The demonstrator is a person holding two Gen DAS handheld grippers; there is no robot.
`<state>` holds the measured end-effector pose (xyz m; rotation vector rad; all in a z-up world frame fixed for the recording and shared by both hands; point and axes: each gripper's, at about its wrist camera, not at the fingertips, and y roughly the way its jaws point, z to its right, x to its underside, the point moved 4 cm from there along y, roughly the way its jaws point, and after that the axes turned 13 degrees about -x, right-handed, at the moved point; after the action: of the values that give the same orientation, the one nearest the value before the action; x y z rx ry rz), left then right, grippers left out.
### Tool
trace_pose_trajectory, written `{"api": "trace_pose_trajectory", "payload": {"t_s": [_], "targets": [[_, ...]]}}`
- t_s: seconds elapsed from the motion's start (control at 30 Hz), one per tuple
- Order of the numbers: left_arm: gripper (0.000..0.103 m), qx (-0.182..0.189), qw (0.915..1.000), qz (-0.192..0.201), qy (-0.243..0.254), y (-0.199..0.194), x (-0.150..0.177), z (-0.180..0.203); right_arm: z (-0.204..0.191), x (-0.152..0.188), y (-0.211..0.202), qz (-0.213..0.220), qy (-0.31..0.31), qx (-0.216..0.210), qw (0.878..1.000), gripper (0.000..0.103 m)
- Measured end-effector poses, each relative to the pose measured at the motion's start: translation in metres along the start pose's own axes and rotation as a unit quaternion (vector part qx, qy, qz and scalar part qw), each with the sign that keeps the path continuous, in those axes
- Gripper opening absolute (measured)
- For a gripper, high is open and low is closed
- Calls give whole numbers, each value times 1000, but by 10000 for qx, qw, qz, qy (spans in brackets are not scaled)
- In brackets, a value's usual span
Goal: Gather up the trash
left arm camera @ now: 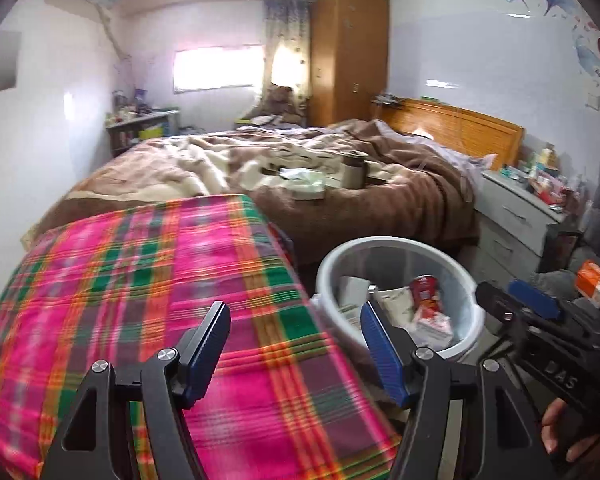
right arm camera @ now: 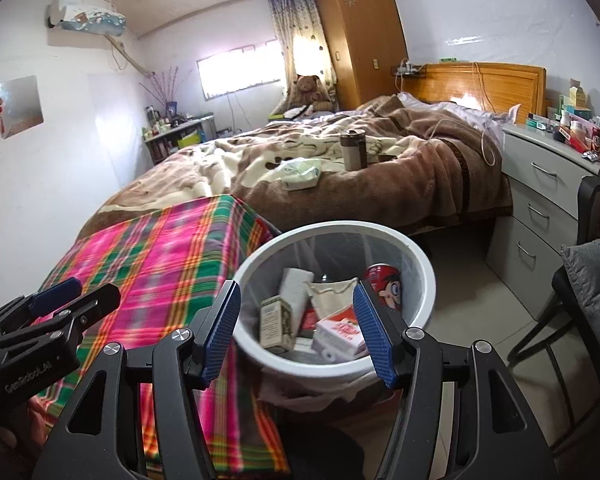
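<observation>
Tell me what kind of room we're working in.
A lived-in bedroom, most likely: an unmade bed with a wooden headboard, a tall wardrobe, and a cluttered chest of drawers beside the bed.

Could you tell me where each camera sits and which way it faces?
Left wrist: on the left gripper, facing the plaid cloth and bed; jaws open, right gripper alongside.
Right wrist: on the right gripper, looking into the trash bin; jaws open, left gripper alongside.
Shared: bin, cloth, bed, wardrobe.
</observation>
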<state>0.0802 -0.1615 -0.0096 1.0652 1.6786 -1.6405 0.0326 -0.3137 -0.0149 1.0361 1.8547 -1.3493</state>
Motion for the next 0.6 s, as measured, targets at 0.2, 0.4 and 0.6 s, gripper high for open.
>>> {"api": "trace_pose_trajectory", "payload": {"t_s": [0.2,0.4,0.6], "targets": [[67,-624,9979,46,194,-17,15,-16,-18,8,-6,185,-39,-205,9996,69],[67,-505,9986,137,-3,-29,21,-28,-27,15,-20,418,-233,71,9988,70],[67,-501,9985,211,-94,-37,28,-36,-33,23,-19,370,-248,65,9990,70]]}}
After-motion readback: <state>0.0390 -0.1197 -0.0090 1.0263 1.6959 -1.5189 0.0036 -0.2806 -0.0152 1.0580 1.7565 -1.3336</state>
